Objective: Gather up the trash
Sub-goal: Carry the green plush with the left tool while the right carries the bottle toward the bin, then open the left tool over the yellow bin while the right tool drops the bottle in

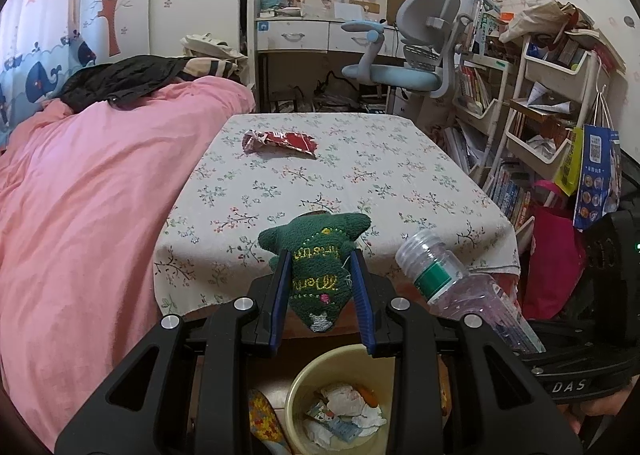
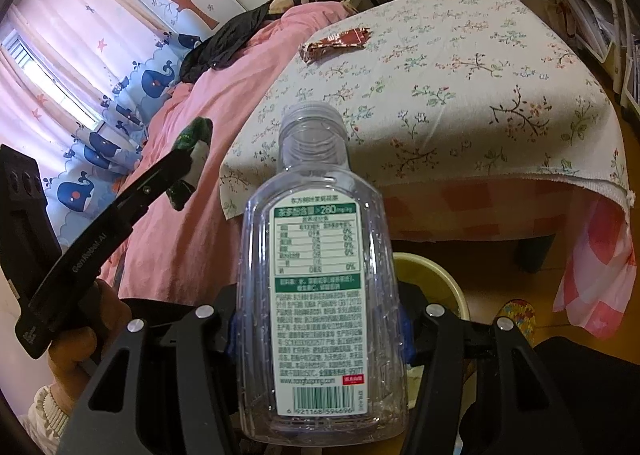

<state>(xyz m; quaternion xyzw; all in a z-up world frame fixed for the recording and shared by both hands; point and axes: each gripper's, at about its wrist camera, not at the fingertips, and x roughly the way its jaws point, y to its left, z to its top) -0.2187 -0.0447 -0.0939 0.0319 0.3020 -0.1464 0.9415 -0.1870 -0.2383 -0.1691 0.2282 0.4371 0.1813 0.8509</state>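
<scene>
Clamped in the left tongs, a green plush toy is held above the yellow bin; the right tongs grip an uncapped bottle. If released now, the toy could be binned wrongly, while the red wrapper is left on the far counter.

Left tool is pointing down-forward, jaws pinching narrow on a held item. Right tool is angling down too, jaws gripping wider on its load. A hand is wrapping the left tool's handle, pale cuff at the wrist.
</scene>
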